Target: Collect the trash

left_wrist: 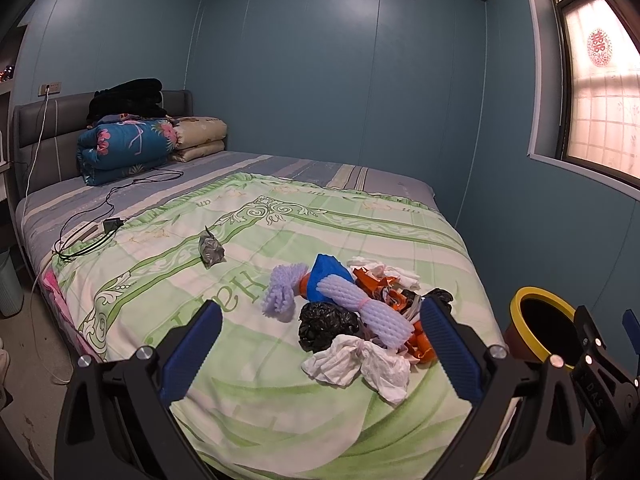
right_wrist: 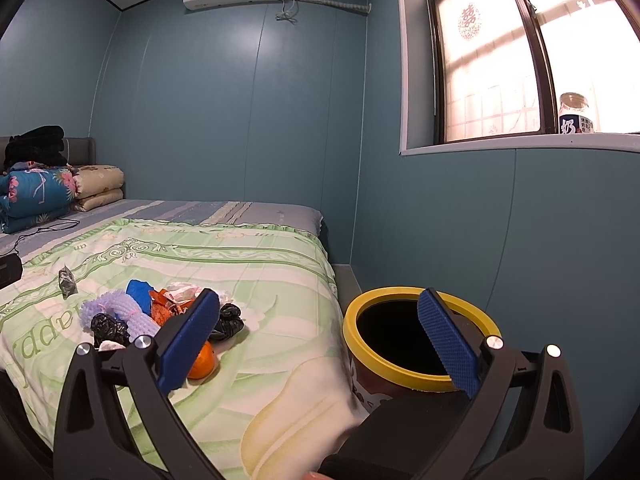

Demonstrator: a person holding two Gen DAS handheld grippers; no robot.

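**Trash pile still on bed, both claws empty**

Trash pile [left_wrist: 360, 312] sits near-right on the green quilt [left_wrist: 248, 264]; yellow-rimmed bin [right_wrist: 420, 340] just right of the bed. Left gripper [left_wrist: 320, 344] and right gripper [right_wrist: 320, 340] jaws apart, holding nothing. Risk: the orange thing [right_wrist: 204, 362], probably fruit, rolls off; loose tissue [left_wrist: 360, 364] slips.

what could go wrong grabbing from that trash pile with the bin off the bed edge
The pile is tangled, so the open left gripper may drag neighbours along with the white tissue. The bin stands beside the bed, so a loose piece might drop into the gap. The orange fruit might roll.
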